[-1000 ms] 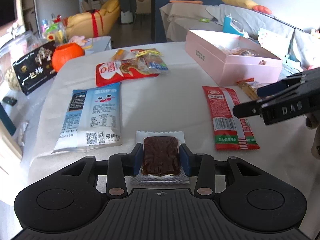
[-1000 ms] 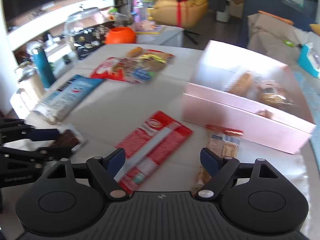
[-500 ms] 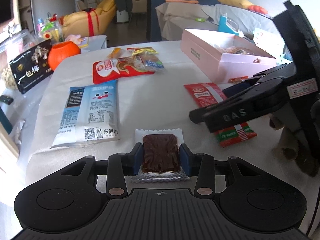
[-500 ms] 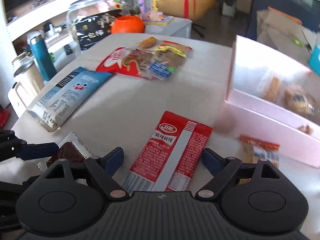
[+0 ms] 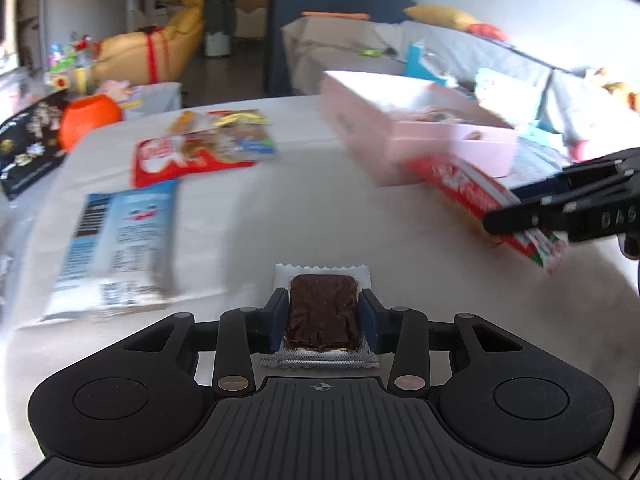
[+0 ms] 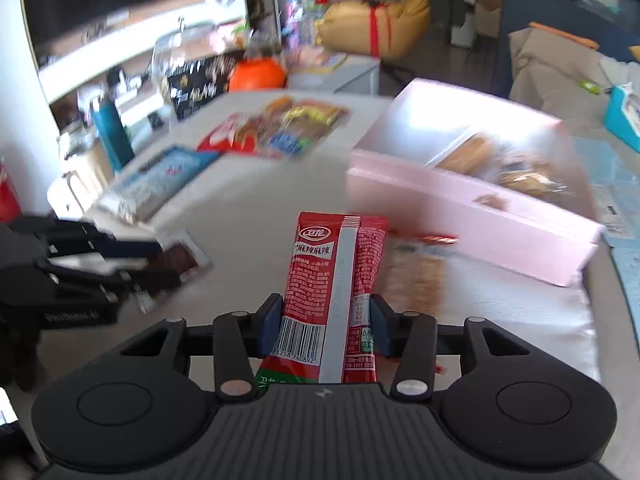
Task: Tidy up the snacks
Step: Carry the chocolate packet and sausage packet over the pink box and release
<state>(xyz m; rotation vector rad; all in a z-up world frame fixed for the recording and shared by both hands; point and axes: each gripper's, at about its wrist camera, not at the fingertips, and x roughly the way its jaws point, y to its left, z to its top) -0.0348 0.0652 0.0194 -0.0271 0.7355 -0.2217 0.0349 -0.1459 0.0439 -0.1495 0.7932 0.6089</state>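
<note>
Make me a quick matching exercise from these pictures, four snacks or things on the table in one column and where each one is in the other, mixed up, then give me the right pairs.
Things:
1. brown snack in clear wrapper
2. red spicy strip packet
3. blue and white packet
4. pink box

Places or states:
A. lying flat on the table, untouched
B. between the left tongs
C. open, with snacks inside
D. between the right tongs, whose jaws are closing on it

Pairs: 1-B, 2-D, 3-A, 4-C
</note>
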